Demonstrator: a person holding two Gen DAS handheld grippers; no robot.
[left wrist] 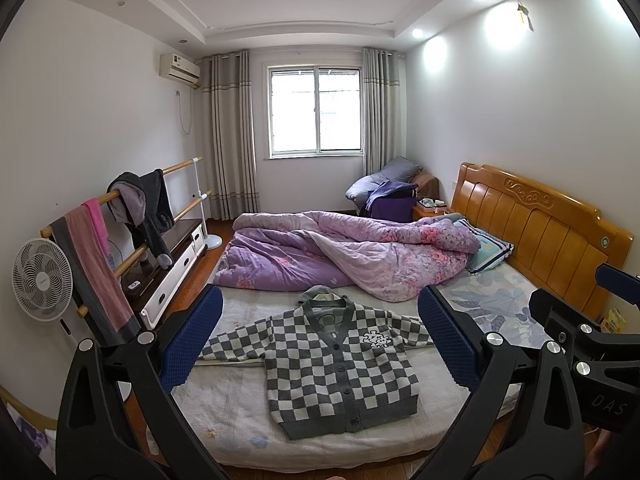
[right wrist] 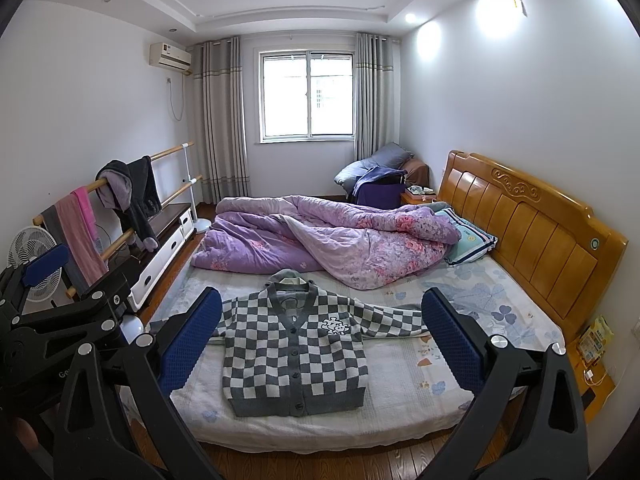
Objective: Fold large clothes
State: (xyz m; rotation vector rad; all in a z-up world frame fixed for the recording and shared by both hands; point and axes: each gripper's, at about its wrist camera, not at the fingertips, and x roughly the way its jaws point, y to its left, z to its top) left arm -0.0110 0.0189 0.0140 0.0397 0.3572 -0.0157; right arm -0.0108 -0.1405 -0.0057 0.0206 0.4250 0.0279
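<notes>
Left gripper (left wrist: 320,344): held up in the air, its two blue fingers far apart, nothing between them.
Right gripper (right wrist: 320,344): also held up, fingers spread wide, holding nothing.
Side by side: the right gripper (left wrist: 576,320) shows just beside the left one, and they are not touching.

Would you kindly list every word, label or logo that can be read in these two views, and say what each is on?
"DAS": on the black body of the right gripper, seen at the right edge of the left wrist view.
"Ge...": start of a word on the left gripper body, cut off.
Cardigan chest patch: a picture, no letters.
Pillow label, air conditioner sticker, headboard badge: too small to read.
</notes>
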